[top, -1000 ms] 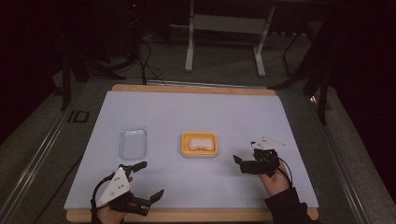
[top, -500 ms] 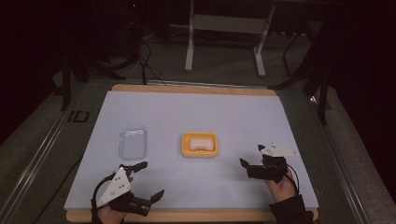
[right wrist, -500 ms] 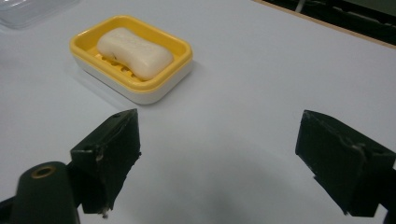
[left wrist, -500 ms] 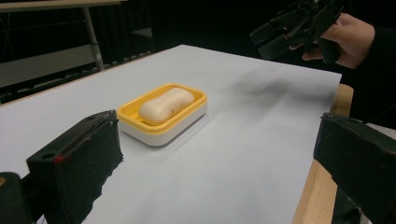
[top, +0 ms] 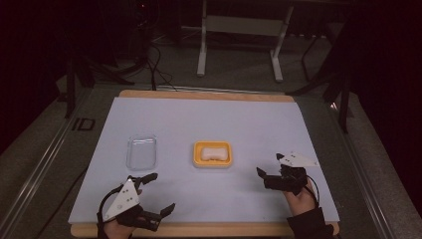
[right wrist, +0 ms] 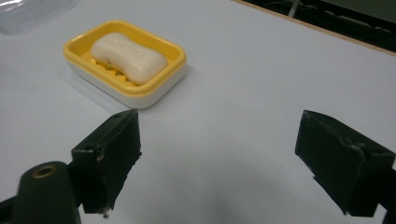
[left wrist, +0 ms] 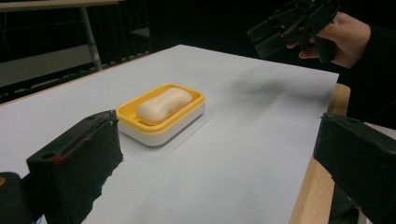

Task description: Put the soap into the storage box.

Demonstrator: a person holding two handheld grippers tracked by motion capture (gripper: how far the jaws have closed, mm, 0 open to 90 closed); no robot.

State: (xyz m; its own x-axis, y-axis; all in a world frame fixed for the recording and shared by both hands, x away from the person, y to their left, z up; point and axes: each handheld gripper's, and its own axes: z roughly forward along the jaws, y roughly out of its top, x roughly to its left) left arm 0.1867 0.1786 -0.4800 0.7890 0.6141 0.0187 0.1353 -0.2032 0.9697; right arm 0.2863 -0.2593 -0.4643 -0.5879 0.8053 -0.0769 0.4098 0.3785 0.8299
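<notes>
Left gripper [top: 158,192] and right gripper [right wrist: 217,154] both gaping, empty, near soap [top: 212,153] in yellow dish [top: 196,158].

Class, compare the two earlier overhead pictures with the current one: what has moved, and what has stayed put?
The right gripper drew back toward the table's near edge, away from the soap dish, open and empty. The left gripper, the soap in the dish and the clear lid stayed where they were.

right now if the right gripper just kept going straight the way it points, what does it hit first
Most likely the yellow soap dish holding the soap bar. The right gripper has its jaws wide open, with bare white table cover ahead; the dish sits slightly left of centre, so it could just clip it or slide past.
</notes>
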